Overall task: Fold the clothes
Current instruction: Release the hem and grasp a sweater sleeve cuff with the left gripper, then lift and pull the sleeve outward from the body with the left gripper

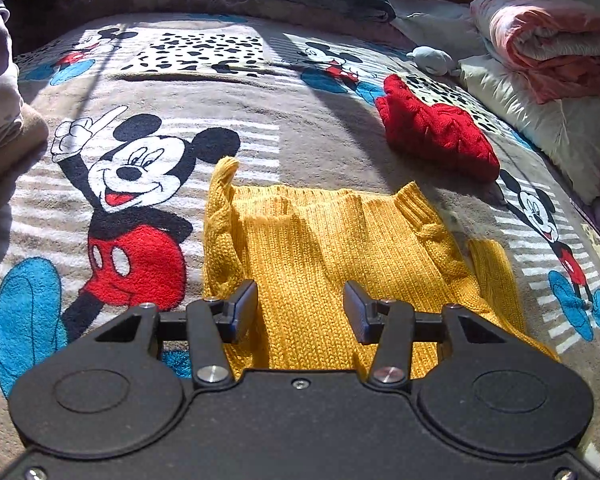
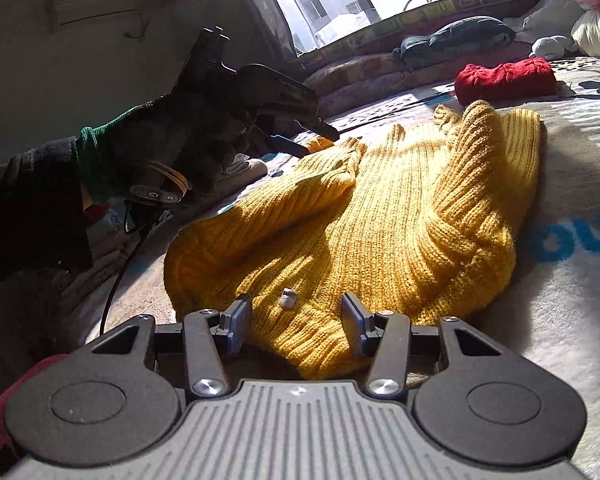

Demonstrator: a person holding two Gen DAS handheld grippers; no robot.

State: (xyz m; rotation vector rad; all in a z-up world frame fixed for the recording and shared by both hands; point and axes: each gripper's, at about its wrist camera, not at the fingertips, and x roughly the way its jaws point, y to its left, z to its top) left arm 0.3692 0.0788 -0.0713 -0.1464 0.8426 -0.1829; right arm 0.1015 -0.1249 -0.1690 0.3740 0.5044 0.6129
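Observation:
A yellow knit sweater lies partly folded on a cartoon-mouse blanket. My left gripper hovers open over its near edge, nothing between the fingers. In the right wrist view the same yellow sweater lies rumpled, with a small white tag near its hem. My right gripper is open just above that hem. The left gripper, held by a gloved hand, shows at the sweater's far left side.
A folded red knit garment lies beyond the sweater, also the red garment in the right view. Pillows and a pink rolled quilt line the right side. A dark folded cloth sits under the window. Stacked fabrics are at left.

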